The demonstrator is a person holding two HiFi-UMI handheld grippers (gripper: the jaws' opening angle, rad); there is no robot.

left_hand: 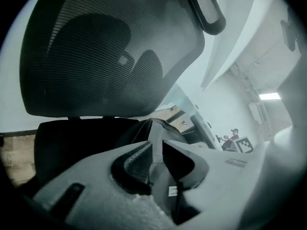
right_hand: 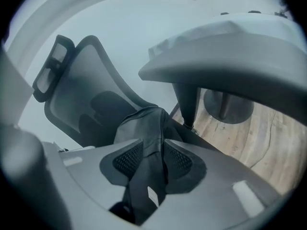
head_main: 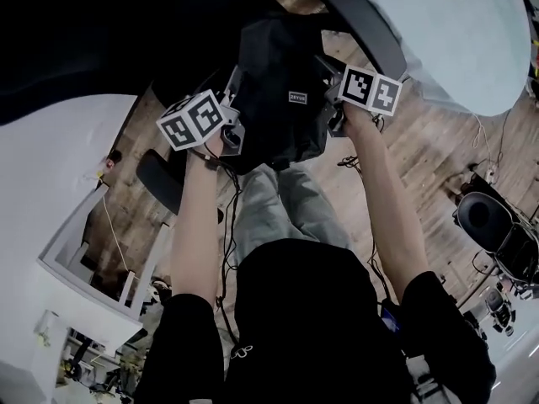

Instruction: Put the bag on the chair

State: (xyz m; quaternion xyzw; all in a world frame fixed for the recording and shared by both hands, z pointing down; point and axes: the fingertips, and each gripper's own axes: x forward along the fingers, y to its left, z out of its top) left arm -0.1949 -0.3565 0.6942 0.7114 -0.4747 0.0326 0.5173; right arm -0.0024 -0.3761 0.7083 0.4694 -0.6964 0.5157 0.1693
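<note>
The black bag (head_main: pixel 278 99) rests against the black mesh office chair (head_main: pixel 370 23), between my two grippers. My left gripper (head_main: pixel 234 137) is at the bag's left side and my right gripper (head_main: pixel 333 116) at its right side. In the left gripper view the jaws of my left gripper (left_hand: pixel 157 150) stand apart, with a fold of the bag (left_hand: pixel 153 128) lying between them below the mesh backrest (left_hand: pixel 110 47). The right gripper view shows my right gripper (right_hand: pixel 153 152) with its jaws apart and a strip of the bag (right_hand: pixel 148 123) between them, in front of the backrest (right_hand: pixel 91 104).
A white round table (head_main: pixel 455 32) stands just right of the chair, its pedestal (right_hand: pixel 225 104) on the wooden floor (head_main: pixel 429 158). A white desk (head_main: pixel 50 183) lies to the left. Another dark chair (head_main: pixel 484 217) and cables sit at the right. A person (left_hand: pixel 232 135) stands far off.
</note>
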